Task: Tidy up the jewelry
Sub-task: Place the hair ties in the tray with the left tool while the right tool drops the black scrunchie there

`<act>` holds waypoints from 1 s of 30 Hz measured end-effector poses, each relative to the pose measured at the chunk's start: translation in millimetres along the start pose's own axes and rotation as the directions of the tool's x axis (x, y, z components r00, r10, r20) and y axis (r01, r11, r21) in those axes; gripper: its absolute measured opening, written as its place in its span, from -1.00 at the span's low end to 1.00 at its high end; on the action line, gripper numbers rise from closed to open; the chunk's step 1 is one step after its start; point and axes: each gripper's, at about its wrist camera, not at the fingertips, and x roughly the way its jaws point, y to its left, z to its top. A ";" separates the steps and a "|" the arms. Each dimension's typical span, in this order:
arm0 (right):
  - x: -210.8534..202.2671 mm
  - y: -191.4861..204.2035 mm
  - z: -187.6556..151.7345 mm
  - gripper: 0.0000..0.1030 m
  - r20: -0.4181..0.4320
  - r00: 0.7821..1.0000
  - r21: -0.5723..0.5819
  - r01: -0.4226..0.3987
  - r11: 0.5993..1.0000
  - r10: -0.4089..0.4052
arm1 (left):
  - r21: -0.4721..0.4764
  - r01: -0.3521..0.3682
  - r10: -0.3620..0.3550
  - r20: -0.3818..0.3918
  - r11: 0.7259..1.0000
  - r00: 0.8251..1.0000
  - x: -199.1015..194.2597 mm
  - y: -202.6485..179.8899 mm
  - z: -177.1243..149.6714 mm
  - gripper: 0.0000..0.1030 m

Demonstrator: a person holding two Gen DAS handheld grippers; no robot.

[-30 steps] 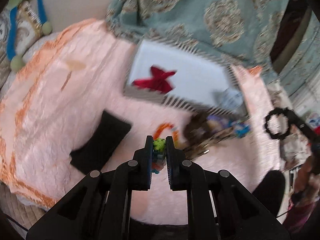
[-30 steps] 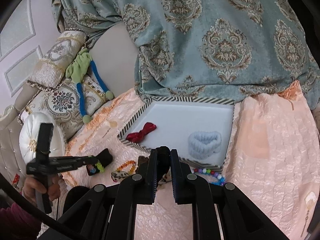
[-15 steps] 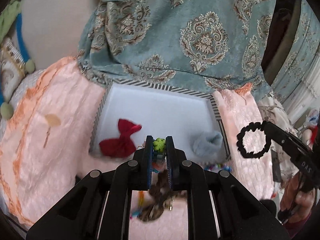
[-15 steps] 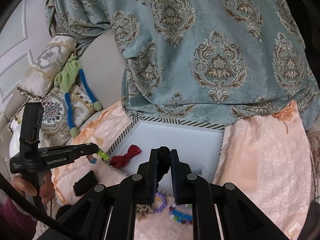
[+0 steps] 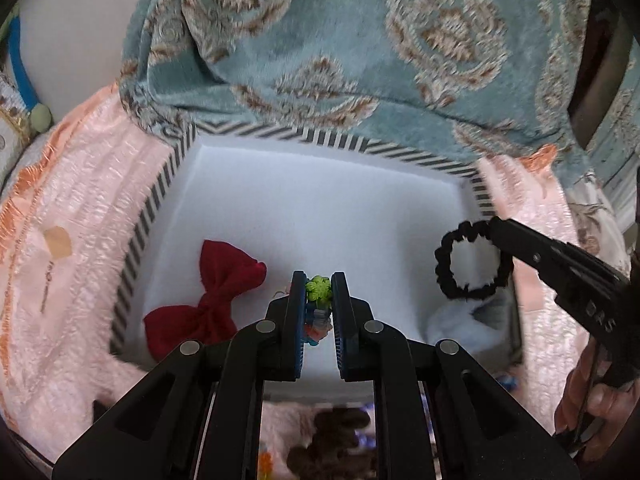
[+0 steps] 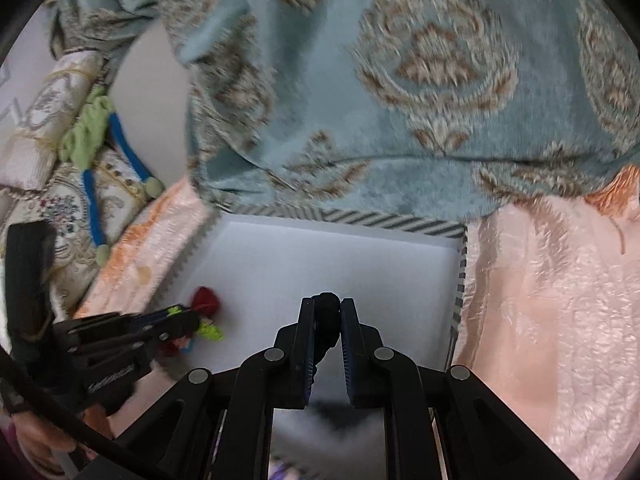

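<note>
Both grippers have advanced over the striped box (image 5: 168, 184). The left gripper (image 5: 319, 300) clenches a green bracelet (image 5: 318, 289) above its white floor; the right gripper (image 6: 327, 312) clamps a black hair tie (image 5: 472, 264). A red bow (image 5: 208, 304) lies inside.

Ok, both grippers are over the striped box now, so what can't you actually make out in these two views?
- Colorful beaded piece, left wrist view: the left gripper covers all but a green knot.
- Dark items in front of the striped box, left wrist view: blurred, behind the gripper frame.
- Pale fluffy item, left wrist view: blurred; hidden in the right wrist view.
- Black scrunchie, right wrist view: right gripper hides its loop.
</note>
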 end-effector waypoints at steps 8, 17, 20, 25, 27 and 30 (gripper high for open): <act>42.4 -28.8 -1.4 -0.56 -0.101 0.985 -0.013 0.138 0.990 -0.139 | -0.010 -0.028 0.028 -0.031 1.000 0.999 32.1 1.3 -3.2 -0.72; 0.7 -11.0 -12.4 -0.15 -0.035 0.995 -0.028 0.097 0.995 -0.098 | -0.053 -0.010 0.010 -0.010 0.999 1.000 17.3 3.2 -9.2 -0.07; -17.9 3.7 -15.5 -0.13 0.001 0.997 -0.037 0.077 0.996 -0.077 | -0.020 -0.045 0.046 0.031 0.999 0.998 -3.3 -1.3 -13.0 -0.07; -53.8 30.7 -25.2 0.27 0.073 0.996 -0.032 0.051 0.998 -0.048 | 0.031 -0.119 0.115 0.107 0.992 0.988 -43.3 -4.6 -21.4 -0.07; -67.6 43.6 -31.2 0.27 0.098 0.994 -0.050 0.050 0.997 -0.045 | 0.041 -0.138 0.131 0.140 0.990 0.981 -60.1 -4.8 -26.7 -0.07; -78.3 58.2 -37.2 0.27 0.105 0.992 -0.069 0.073 0.995 -0.066 | 0.046 -0.161 0.151 0.166 0.986 0.974 -79.5 -4.4 -35.8 -0.07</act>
